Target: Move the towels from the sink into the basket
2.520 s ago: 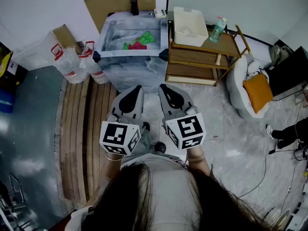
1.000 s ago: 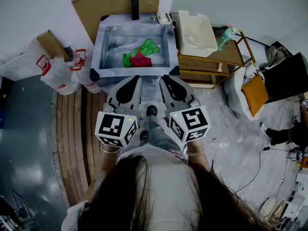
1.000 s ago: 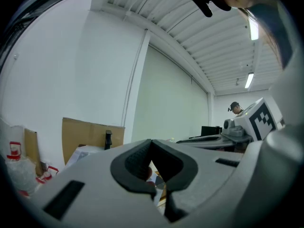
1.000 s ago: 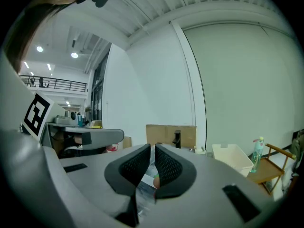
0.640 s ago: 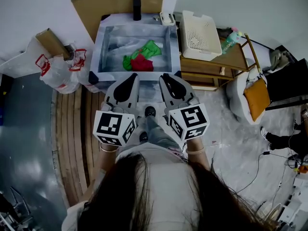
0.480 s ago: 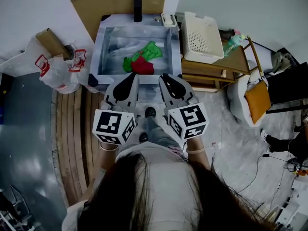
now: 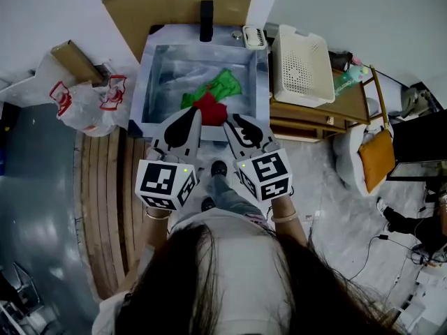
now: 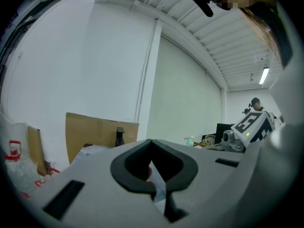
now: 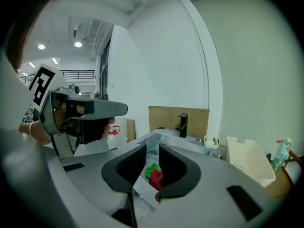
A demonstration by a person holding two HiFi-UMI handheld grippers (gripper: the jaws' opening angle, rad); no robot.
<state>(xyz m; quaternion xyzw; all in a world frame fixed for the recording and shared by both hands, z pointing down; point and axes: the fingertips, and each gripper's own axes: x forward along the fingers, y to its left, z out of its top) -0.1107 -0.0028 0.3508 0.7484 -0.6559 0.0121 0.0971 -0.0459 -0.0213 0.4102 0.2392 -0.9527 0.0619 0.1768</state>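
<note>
The jaws of the right gripper [image 9: 152, 151] were held narrowly apart, having just been opening, and nothing was gripped between them. Past the gap a red towel [image 9: 156, 177] and a green towel [image 9: 151, 169] were seen lying together in the sink [image 7: 143, 89]. The jaws of the left gripper [image 8: 152, 141] were closed tip to tip on nothing. Compared with a second earlier, both grippers had been brought forward to the sink's near edge, and the right one had been angled towards the towels. The basket [image 7: 302, 67] was set on a wooden shelf [image 7: 349, 107] just right of the sink. Red print was visible on the plastic bags [image 7: 98, 103] but was probably too small to be read.
</note>
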